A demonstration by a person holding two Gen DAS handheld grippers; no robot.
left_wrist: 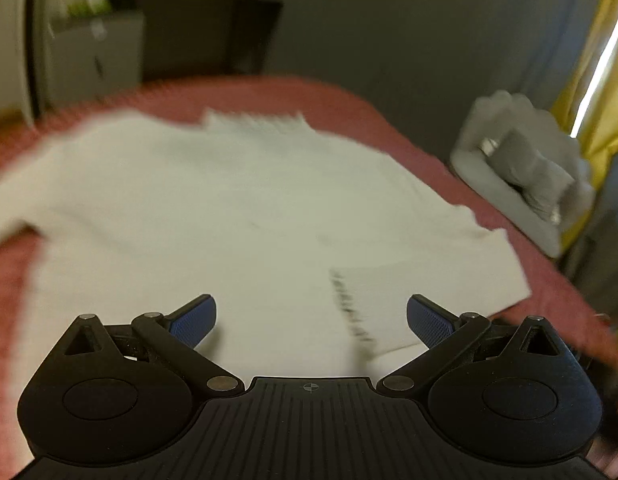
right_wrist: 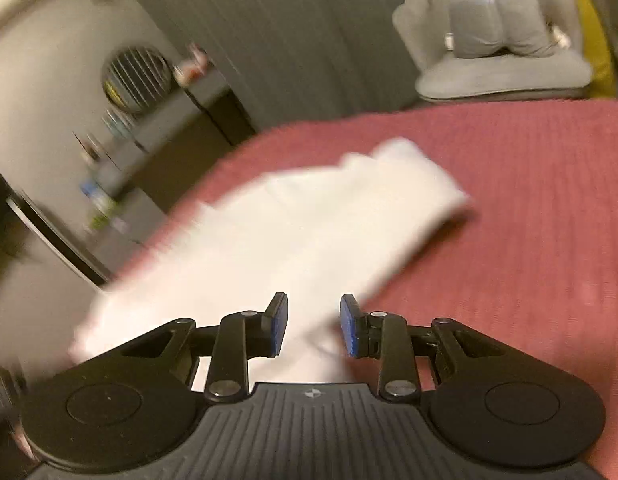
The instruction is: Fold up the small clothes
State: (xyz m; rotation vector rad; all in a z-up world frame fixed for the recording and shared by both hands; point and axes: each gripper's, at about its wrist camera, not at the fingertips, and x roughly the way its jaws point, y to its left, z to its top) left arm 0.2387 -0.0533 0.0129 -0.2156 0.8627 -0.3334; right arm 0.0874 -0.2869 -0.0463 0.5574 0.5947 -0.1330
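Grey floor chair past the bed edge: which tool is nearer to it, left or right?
Hard to call, probably right. The grey floor chair lies ahead of the right tool, beyond the red cover. From the left tool, it sits far off to the side.

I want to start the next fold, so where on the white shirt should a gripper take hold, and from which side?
Probably the sleeve end at the right of the white shirt. It lies flat on the red bedspread, its free edge toward the bed's side, so come in low from the right and slide one pad under the hem. The left gripper is wide open above the body; the right gripper is open too.
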